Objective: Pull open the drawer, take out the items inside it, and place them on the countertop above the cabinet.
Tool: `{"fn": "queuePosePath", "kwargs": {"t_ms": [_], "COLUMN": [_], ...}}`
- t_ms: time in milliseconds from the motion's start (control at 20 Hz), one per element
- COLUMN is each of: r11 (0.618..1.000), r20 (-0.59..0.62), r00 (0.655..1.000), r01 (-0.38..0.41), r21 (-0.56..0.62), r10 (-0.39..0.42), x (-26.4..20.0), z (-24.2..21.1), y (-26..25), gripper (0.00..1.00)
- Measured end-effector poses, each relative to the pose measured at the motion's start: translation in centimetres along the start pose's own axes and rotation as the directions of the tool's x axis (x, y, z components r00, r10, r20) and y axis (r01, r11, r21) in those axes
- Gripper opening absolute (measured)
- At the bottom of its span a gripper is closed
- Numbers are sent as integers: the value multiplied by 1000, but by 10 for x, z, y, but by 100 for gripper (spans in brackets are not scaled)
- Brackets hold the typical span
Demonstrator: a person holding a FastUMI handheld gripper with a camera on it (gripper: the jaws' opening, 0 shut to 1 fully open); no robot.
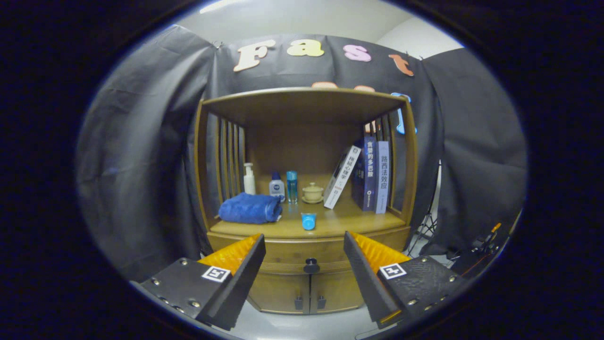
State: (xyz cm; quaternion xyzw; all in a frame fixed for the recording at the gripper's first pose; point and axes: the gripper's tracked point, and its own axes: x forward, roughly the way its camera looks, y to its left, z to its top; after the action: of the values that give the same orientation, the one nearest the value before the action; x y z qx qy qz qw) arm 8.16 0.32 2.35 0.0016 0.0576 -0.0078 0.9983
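Between the spread, empty fingers of the gripper (304, 257), beyond their tips, sits the dark knob (311, 266) of the drawer (302, 252), which is closed flush. On the countertop (349, 218) above lie a folded blue towel (249, 208), bottles and a small blue cup (308, 220). That fits either a drawer yet to be emptied or one emptied and shut again.

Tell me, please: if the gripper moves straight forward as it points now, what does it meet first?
Most likely the dark drawer knob, which sits centered ahead of the open gripper on the closed drawer front. Depth is hard to judge here.
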Motion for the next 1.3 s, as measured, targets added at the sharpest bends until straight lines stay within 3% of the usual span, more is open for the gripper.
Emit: {"fn": "queuePosePath", "kwargs": {"t_ms": [550,800,1300], "r11": [998,994,991], "r20": [135,216,178], "r00": [990,975,978], "r01": [-47,-24,-88], "r21": [-29,-106,-100], "r10": [50,46,104], "x": [-82,-104,-108], "z": [63,93,72], "y": [-7,-4,25], "gripper": [99,99,99]}}
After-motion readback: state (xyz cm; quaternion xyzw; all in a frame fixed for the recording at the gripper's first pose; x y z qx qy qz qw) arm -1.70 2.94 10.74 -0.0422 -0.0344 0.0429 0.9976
